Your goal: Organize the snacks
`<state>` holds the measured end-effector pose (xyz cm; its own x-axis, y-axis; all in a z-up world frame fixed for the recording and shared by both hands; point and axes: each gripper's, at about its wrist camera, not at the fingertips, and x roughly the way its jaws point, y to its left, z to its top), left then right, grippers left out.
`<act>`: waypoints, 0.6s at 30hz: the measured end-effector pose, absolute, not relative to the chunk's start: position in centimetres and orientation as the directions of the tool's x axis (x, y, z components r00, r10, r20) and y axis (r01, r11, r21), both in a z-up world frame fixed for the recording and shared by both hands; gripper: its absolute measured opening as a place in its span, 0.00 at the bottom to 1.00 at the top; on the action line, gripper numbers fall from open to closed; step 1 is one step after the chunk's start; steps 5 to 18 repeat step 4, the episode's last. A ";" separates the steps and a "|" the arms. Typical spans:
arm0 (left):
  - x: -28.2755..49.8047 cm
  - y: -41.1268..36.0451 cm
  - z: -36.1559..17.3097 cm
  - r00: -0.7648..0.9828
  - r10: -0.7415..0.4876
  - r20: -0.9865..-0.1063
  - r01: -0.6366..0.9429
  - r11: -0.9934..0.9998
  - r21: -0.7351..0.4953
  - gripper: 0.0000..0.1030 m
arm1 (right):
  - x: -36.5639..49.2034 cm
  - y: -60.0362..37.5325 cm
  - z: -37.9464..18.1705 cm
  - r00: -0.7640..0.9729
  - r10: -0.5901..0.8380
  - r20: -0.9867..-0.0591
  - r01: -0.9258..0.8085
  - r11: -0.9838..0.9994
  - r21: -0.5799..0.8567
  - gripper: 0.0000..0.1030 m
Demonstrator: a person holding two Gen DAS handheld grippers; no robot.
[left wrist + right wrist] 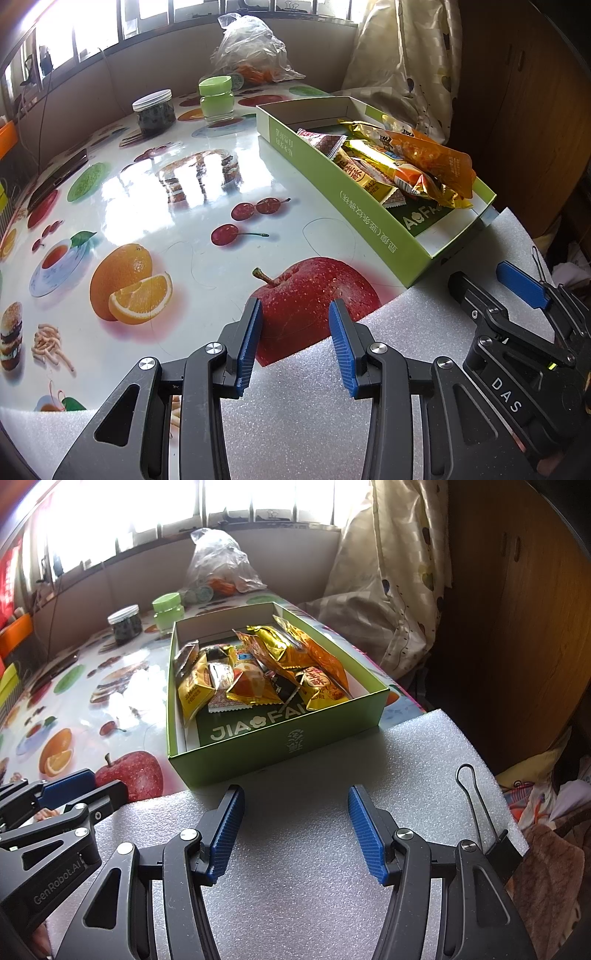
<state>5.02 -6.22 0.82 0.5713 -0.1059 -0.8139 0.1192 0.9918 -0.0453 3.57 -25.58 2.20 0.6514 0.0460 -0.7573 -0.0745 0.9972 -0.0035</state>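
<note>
A green cardboard box (pixel 332 192) (pixel 280 738) stands on the fruit-print table, holding a pile of wrapped snacks (pixel 406 162) (pixel 258 672) in gold, orange and yellow packets. My left gripper (pixel 295 302) (pixel 99 781) hovers over the table's near edge, above a printed apple, to the left of the box; its blue pads stand apart with nothing between them. My right gripper (pixel 295 790) (pixel 487 277) is open wider over the white foam sheet, just short of the box's near wall, and holds nothing. No loose snack shows on the table.
White foam sheet (pixel 314 849) covers the near table edge, with a binder clip (pixel 476 812) at its right. At the back stand a dark-filled jar (pixel 153 112), a green-lidded jar (pixel 216 99) and a clear plastic bag (pixel 251 51). A phone (pixel 59 177) lies left. A curtain (pixel 388 590) hangs right.
</note>
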 end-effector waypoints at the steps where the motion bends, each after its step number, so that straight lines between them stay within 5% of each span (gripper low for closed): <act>1: 5.0 -6.2 0.8 0.571 -0.105 -0.814 0.120 0.992 -0.044 0.38 | 3.5 -25.5 2.2 0.652 0.046 -0.757 -0.074 0.997 -0.003 0.56; 18: 5.0 -6.2 0.8 0.572 -0.105 -0.814 0.120 0.992 -0.044 0.38 | 3.5 -25.5 2.2 0.652 0.046 -0.757 -0.074 0.997 -0.003 0.57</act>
